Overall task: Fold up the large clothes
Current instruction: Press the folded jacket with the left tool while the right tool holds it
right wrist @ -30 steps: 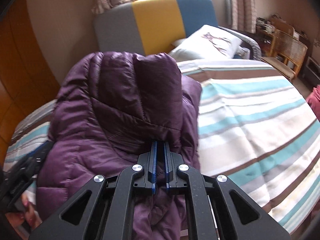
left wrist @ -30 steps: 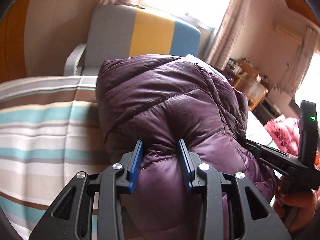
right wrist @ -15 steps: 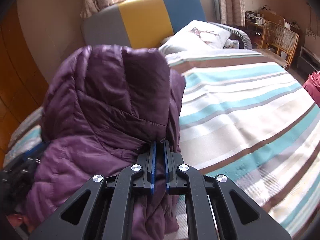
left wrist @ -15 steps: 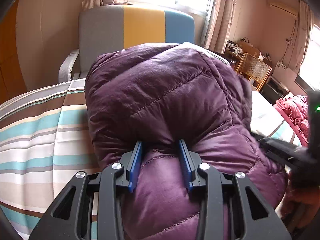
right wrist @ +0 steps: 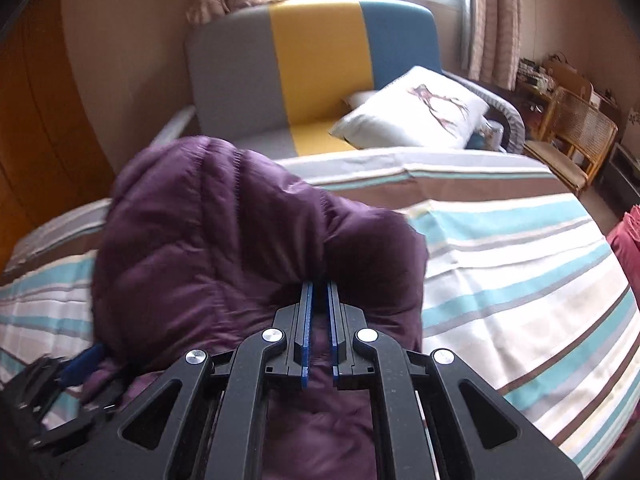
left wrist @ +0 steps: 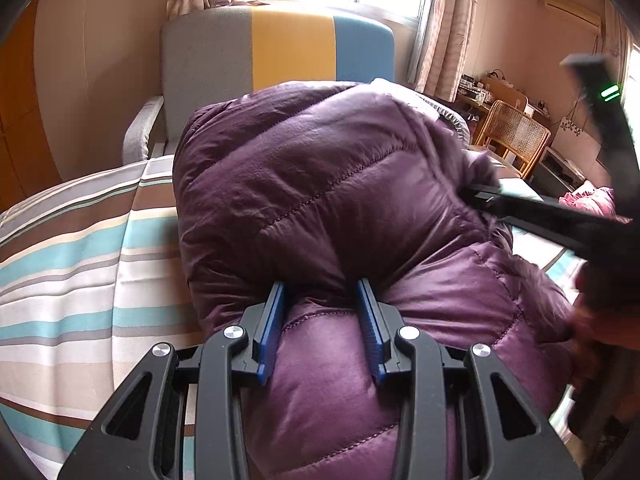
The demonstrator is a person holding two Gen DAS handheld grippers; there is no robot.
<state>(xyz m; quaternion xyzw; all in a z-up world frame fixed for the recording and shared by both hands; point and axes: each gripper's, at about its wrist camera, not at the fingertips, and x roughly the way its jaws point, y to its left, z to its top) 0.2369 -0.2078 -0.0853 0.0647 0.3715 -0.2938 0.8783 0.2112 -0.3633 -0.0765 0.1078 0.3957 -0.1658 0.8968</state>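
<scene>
While both grippers work it, one purple quilted down jacket (left wrist: 320, 200) sits bunched in a high mound on the striped bedspread (left wrist: 72, 264), filling the middle of the left wrist view and lying from centre toward 9 o'clock in the right wrist view (right wrist: 208, 248). Left gripper (left wrist: 322, 300): two blue-padded fingers (left wrist: 270, 328) spread apart with a fat roll of the padded fabric bulging between them; whether they pinch it or merely straddle it cannot be told. Right gripper (right wrist: 318, 300): fingers drawn nearly together on a thin fold of jacket, clamped on the cloth at its near edge. From the left wrist camera the right gripper's black body shows at 3 o'clock, tip (left wrist: 488, 196) pressed into the jacket's side, one green light on its mount. Bedspread count of colours: teal, brown, grey, cream bands. Beyond the bed at 12 o'clock, one upholstered seat back (right wrist: 320, 64) in three panels: grey, yellow, blue. One white pillow (right wrist: 416, 108) with a printed figure at 1 o'clock. One rattan chair (right wrist: 576, 136) at 2 o'clock. One pink-red bundle of cloth (right wrist: 630, 256) at 3 o'clock. Curtains (right wrist: 492, 20) flank one bright window.
</scene>
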